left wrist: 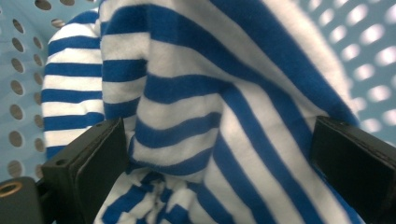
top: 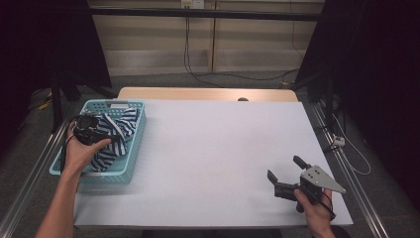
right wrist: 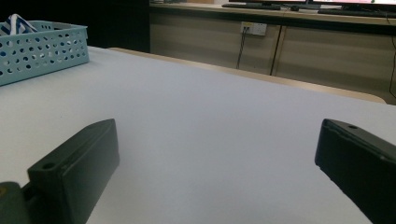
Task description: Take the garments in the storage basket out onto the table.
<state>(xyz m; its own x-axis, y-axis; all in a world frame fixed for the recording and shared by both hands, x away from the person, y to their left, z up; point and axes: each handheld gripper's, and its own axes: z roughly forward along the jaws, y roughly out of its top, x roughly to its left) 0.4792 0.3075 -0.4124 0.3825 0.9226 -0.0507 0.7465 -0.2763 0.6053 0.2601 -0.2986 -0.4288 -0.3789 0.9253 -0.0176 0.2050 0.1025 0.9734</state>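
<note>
A blue-and-white striped cloth (top: 119,136) lies bunched in a light-blue perforated basket (top: 140,130) at the table's left. My left gripper (top: 100,135) reaches down into the basket from its left side. In the left gripper view the jaws stand wide apart, open (left wrist: 217,127), with a raised fold of the striped cloth (left wrist: 196,107) between them and not pinched. My right gripper (top: 283,167) is open near the front right of the table, nothing between its jaws (right wrist: 218,127). From there the basket (right wrist: 42,49) shows far off, the cloth (right wrist: 14,22) peeking over its rim.
The white table top (top: 218,144) stretches between basket and right gripper. A wooden strip (top: 208,93) runs along its far edge. Metal rails flank both sides. The basket wall (left wrist: 18,70) stands close behind the cloth.
</note>
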